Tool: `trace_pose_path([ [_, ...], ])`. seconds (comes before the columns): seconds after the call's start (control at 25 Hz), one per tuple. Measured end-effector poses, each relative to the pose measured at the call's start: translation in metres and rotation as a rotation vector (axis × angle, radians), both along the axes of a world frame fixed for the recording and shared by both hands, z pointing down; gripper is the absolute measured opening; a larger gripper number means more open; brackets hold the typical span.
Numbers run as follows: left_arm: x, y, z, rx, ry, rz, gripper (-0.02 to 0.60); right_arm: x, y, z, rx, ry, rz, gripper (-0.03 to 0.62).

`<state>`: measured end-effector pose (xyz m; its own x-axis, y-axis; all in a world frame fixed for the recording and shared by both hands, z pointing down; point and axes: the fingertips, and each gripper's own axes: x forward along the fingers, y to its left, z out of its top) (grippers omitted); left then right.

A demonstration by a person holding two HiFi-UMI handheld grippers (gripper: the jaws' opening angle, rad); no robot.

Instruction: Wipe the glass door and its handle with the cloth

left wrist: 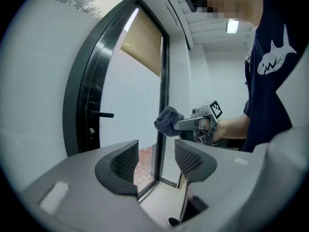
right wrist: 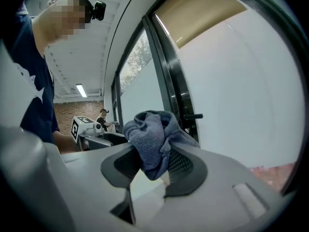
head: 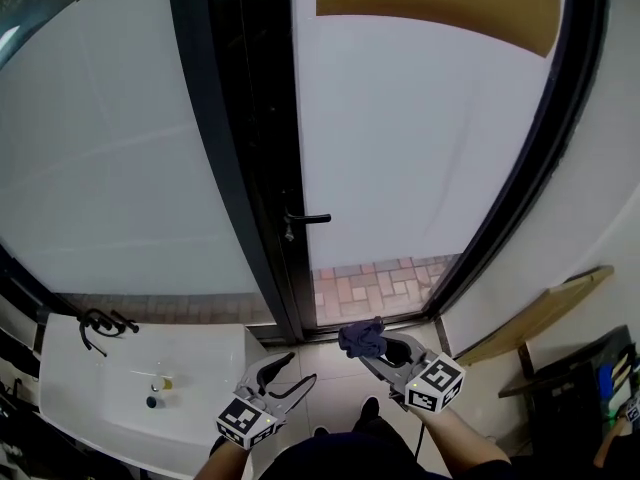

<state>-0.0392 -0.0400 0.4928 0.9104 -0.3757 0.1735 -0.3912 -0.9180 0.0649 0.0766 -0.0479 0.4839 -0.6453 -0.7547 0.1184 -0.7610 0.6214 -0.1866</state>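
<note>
Jaws of right gripper (right wrist: 153, 167) clamp the cloth (right wrist: 153, 137) — those of left gripper (left wrist: 157, 161) gape.

The cloth (head: 361, 339) is slate blue; the glass door (head: 420, 148) is milky white, its handle (head: 310, 219) and frame (head: 235, 138) black; the blind (head: 440, 3) is tan; the paving (head: 375, 288) is red-and-pale brick; the left gripper (head: 300, 366) and right gripper (head: 378, 346) are grey, their cubes patterned in black-and-white squares.
</note>
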Motion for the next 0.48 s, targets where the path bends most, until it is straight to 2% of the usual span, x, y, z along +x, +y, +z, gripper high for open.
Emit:
trace_pose_path([
  [0.2, 0.013, 0.017, -0.008, 0.014, 0.009, 0.045, 0.229, 0.003, 0.031, -0.007, 0.008, 0.037, 0.016, 0.137],
  [0.48, 0.034, 0.042, -0.011, 0.009, 0.016, 0.046, 0.229, 0.013, 0.063, -0.010, 0.005, 0.040, -0.001, 0.137],
])
